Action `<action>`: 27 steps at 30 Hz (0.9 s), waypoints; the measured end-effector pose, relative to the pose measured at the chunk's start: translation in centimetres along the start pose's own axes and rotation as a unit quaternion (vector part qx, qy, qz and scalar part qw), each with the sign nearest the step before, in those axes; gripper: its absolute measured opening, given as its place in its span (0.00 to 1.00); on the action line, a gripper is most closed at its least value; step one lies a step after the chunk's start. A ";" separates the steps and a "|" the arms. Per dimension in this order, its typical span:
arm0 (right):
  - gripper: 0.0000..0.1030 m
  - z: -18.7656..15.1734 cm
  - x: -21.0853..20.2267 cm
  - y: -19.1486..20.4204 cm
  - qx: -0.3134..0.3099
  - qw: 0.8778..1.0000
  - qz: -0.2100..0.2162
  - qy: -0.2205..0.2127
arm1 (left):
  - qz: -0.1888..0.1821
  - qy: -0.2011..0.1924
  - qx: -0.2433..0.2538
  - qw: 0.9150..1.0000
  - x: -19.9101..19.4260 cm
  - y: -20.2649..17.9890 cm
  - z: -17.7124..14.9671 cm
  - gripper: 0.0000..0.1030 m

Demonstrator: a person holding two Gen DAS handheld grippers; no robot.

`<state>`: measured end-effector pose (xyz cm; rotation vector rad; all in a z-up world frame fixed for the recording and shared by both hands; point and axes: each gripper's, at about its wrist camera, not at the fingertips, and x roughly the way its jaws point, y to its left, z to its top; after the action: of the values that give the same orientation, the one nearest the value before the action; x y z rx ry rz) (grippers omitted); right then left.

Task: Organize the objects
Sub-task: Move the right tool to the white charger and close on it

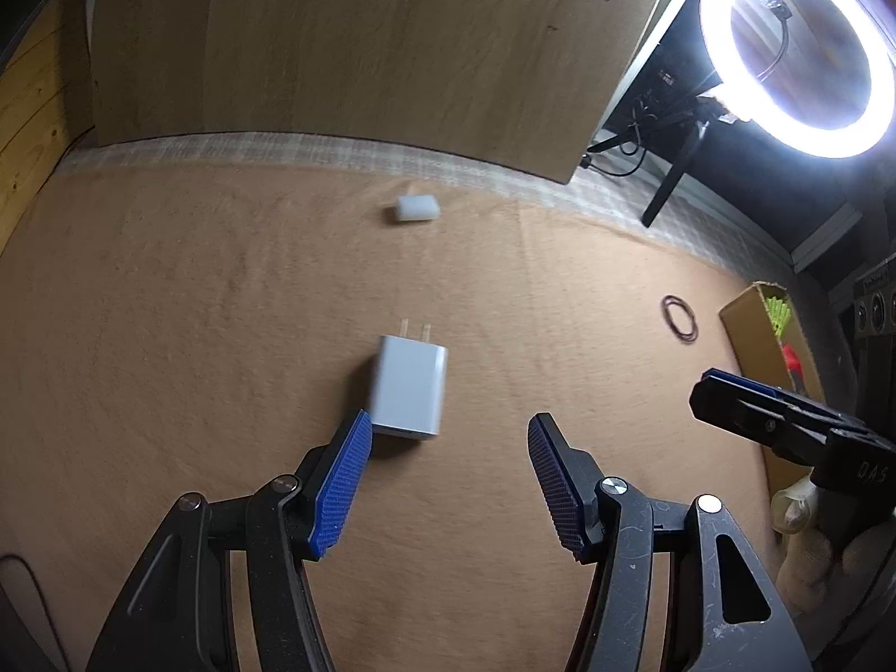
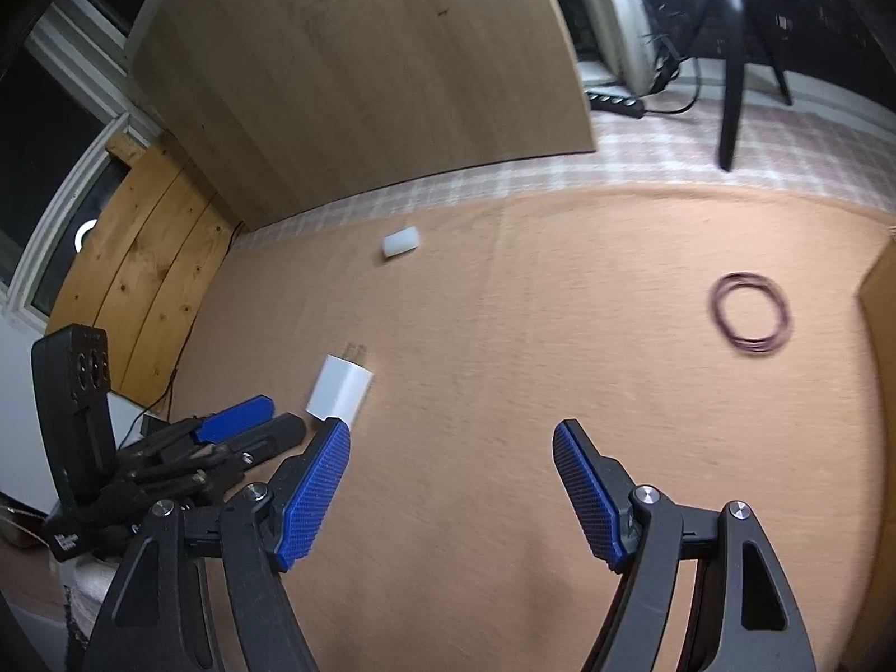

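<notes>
A white plug charger [image 1: 410,386] lies flat on the tan cloth, prongs pointing away, just ahead of my left gripper [image 1: 451,437], which is open with nothing between its blue pads. The charger [image 2: 339,391] also shows left of my right gripper [image 2: 451,445], which is open and empty over bare cloth. A small white block [image 1: 417,207] [image 2: 401,242] lies farther back. A loop of dark rubber bands [image 1: 680,318] [image 2: 751,313] lies to the right. The right gripper [image 1: 745,403] appears at the right edge of the left wrist view.
An open cardboard box [image 1: 753,330] with yellow and red items stands at the right edge of the cloth. A wooden board [image 1: 347,45] leans upright at the back. A lit ring light [image 1: 795,50] on a tripod [image 2: 731,56] and a power strip [image 2: 616,103] stand behind.
</notes>
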<state>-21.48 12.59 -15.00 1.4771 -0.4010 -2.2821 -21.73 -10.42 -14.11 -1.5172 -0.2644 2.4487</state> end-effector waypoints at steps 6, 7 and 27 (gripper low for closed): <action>0.69 1.1 3.0 1.4 0.011 1.000 0.009 0.016 | -0.014 0.012 0.018 1.000 1.0 1.7 0.7 0.59; 0.69 1.4 3.6 1.6 0.012 1.000 0.011 0.020 | -0.015 0.014 0.022 1.000 1.3 1.8 0.8 0.59; 0.36 2.9 11.3 3.9 0.028 0.993 0.046 0.106 | -0.044 0.052 0.066 0.996 5.1 1.5 1.5 0.46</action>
<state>-27.64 3.90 -21.14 1.6723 -0.4640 -2.0327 -25.39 -10.33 -18.18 -1.5356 -0.1438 2.2646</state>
